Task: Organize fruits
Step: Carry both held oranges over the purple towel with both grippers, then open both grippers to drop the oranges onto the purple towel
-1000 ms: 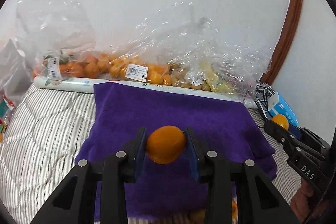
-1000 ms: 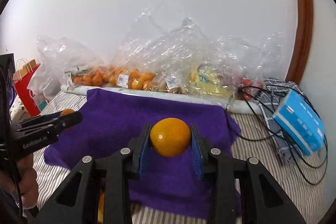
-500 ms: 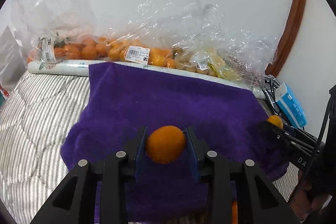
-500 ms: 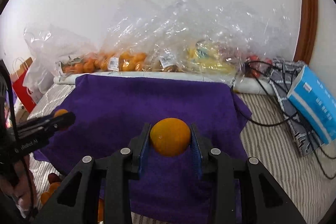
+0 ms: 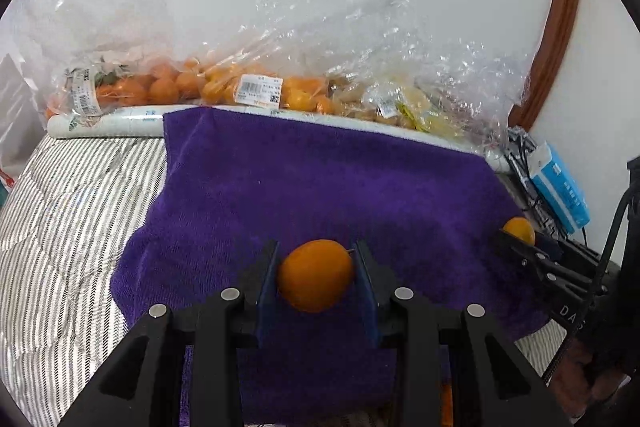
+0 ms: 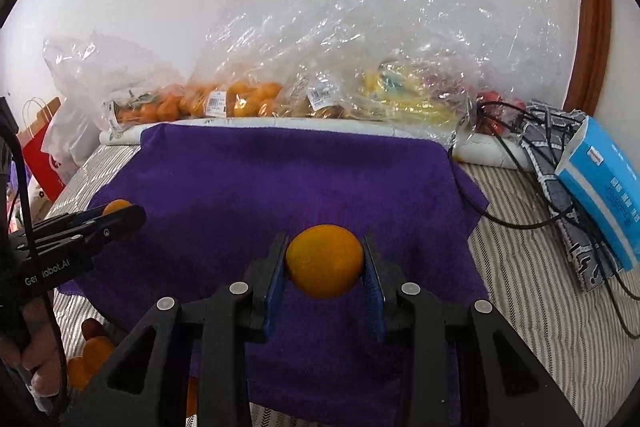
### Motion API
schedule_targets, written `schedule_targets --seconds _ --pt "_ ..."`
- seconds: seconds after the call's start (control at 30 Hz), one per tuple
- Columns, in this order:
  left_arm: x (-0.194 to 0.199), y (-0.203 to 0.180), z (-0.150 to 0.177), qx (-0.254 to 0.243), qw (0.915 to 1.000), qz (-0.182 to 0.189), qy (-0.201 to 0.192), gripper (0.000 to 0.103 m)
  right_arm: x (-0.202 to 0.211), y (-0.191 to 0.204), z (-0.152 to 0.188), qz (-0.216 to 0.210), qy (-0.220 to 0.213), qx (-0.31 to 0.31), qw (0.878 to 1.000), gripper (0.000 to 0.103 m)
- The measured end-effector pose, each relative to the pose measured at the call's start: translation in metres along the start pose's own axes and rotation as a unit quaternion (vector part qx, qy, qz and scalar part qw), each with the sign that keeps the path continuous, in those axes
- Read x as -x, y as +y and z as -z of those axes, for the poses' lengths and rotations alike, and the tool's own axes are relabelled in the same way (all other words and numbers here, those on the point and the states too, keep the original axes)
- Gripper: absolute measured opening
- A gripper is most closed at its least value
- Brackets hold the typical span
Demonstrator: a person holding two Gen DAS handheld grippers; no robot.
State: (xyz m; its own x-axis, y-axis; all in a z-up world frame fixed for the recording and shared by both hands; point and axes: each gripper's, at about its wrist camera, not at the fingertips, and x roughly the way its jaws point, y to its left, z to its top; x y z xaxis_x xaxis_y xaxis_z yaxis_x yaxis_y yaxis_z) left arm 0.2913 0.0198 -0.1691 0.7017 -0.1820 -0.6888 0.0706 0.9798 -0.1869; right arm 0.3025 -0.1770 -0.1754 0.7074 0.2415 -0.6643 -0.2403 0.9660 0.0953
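Observation:
My left gripper [image 5: 315,263] is shut on an orange [image 5: 316,275], holding it just above the near part of a purple towel [image 5: 320,183]. My right gripper [image 6: 324,251] is shut on a second orange [image 6: 325,261] over the same purple towel [image 6: 280,187]. Each gripper shows in the other's view: the right gripper [image 5: 516,239] with its orange [image 5: 519,229] at the towel's right edge, the left gripper [image 6: 124,217] with its orange [image 6: 117,206] at the towel's left edge. A hand [image 6: 36,343] grasps the left handle.
Clear plastic bags of oranges [image 5: 176,87] and yellow fruit [image 6: 400,99] line the wall behind the towel. A blue tissue box [image 6: 604,183], black cables [image 6: 520,223] and a patterned cloth lie right. Loose oranges [image 6: 90,359] sit near the front left. Striped bedding [image 5: 64,227] surrounds the towel.
Both grippers have sunk toward the towel with their oranges still clamped; the bags and wall have risen in both views.

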Motion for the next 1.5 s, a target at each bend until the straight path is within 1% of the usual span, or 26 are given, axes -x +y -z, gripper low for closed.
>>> schedule_targets --seconds 0.1,0.3,0.43,0.63,0.77,0.8,0.9,1.03,1.1,1.3,1.43,1.47,1.5 --pt "-0.003 0.002 0.0 0.008 0.9999 0.008 0.012 0.034 -0.003 0.001 0.001 0.002 0.004 0.002 1.0 0.035" --pt "-0.004 0.006 0.0 0.013 0.9998 -0.003 0.014 0.034 -0.007 -0.001 0.003 0.0 0.015 -0.002 1.0 0.035" --pt "-0.007 0.006 0.0 0.014 0.9996 0.002 0.022 0.034 -0.009 0.003 0.005 0.0 0.017 0.005 1.0 0.035" --pt "-0.007 0.007 0.0 0.017 0.9996 0.004 0.022 0.034 -0.015 0.006 0.007 0.002 0.027 0.012 1.0 0.035" --pt "-0.004 0.006 0.0 0.014 0.9998 0.001 0.012 0.034 -0.014 0.005 0.007 -0.003 0.03 0.009 0.999 0.036" --pt "-0.005 0.005 0.0 0.013 0.9999 0.0 0.011 0.034 -0.013 0.005 0.007 -0.006 0.026 0.008 1.0 0.037" --pt "-0.005 0.001 0.0 0.003 0.9999 -0.001 0.013 0.034 -0.009 0.005 0.006 -0.008 0.02 0.006 1.0 0.048" --pt "-0.001 -0.005 0.001 -0.013 0.9999 -0.005 0.003 0.037 -0.002 0.007 0.005 -0.002 0.006 0.008 1.0 0.054" --pt "0.001 -0.006 0.001 -0.013 0.9999 -0.004 0.0 0.041 0.0 0.009 0.004 0.006 0.0 0.013 1.0 0.054" --pt "0.012 -0.008 -0.002 -0.01 0.9998 -0.01 -0.017 0.045 0.008 0.015 0.004 0.034 -0.024 0.027 0.999 0.054" --pt "0.024 -0.01 -0.006 -0.01 0.9992 -0.026 -0.029 0.045 0.026 0.016 0.0 0.031 -0.047 0.015 0.998 0.054" --pt "0.029 -0.01 -0.006 -0.011 0.999 -0.026 -0.035 0.046 0.031 0.016 0.001 0.033 -0.049 0.011 0.998 0.054" --pt "0.033 -0.011 -0.007 -0.012 0.9988 -0.026 -0.04 0.05 0.038 0.018 0.002 0.035 -0.047 0.011 0.998 0.054"
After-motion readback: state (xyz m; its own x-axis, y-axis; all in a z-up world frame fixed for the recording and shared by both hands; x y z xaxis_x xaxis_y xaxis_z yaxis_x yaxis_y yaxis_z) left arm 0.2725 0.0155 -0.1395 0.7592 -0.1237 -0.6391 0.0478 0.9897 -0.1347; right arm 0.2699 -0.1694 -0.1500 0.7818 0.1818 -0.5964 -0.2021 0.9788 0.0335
